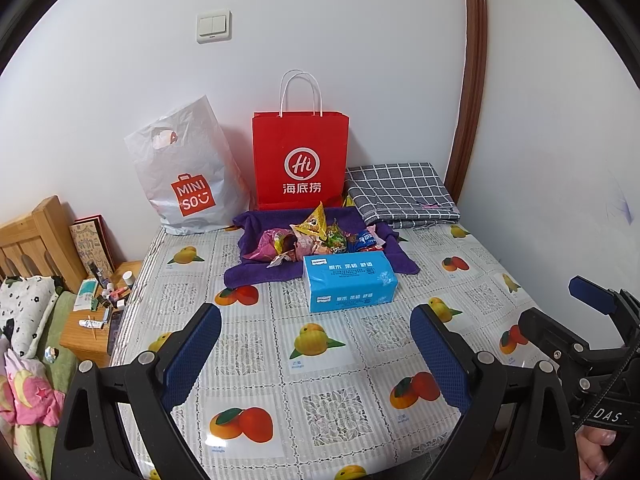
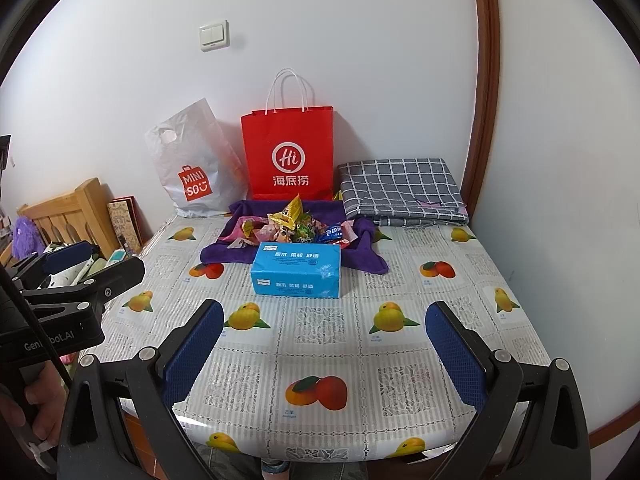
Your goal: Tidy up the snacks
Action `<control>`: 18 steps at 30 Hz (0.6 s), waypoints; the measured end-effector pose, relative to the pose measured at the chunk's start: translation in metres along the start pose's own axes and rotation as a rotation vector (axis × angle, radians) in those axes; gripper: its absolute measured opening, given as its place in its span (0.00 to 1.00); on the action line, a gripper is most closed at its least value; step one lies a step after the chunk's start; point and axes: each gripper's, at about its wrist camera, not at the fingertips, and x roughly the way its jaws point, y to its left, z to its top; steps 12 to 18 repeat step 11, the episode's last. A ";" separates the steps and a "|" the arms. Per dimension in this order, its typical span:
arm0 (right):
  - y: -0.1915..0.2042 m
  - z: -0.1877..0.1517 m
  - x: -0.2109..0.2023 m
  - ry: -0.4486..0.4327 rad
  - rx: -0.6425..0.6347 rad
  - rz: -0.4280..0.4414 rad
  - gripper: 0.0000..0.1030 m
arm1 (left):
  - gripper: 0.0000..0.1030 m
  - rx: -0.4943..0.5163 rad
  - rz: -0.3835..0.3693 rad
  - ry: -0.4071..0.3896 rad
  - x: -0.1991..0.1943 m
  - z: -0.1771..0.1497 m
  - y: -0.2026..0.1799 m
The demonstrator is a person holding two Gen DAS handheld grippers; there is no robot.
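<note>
Both grippers hover over the near table edge with nothing held: the left gripper (image 1: 316,354) and the right gripper (image 2: 324,350) each have their blue ribbed pads spread wide. The snacks (image 1: 316,236) lie well ahead of the fingers, heaped on a purple towel (image 1: 256,268), just behind a blue tissue pack (image 1: 350,284) that sits between the fingertips and the pile. The likely snag: reaching straight ahead would shove the soft pack into the heap, and crinkly foil wrappers (light, slippery, oddly pointed) could squirt from the pads or drag neighbours along; the glossy fruit-print tablecloth (image 1: 320,364) would let things slide
</note>
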 end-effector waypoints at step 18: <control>0.001 0.000 -0.002 -0.003 -0.001 0.002 0.97 | 0.93 0.006 0.003 -0.007 -0.001 0.001 0.001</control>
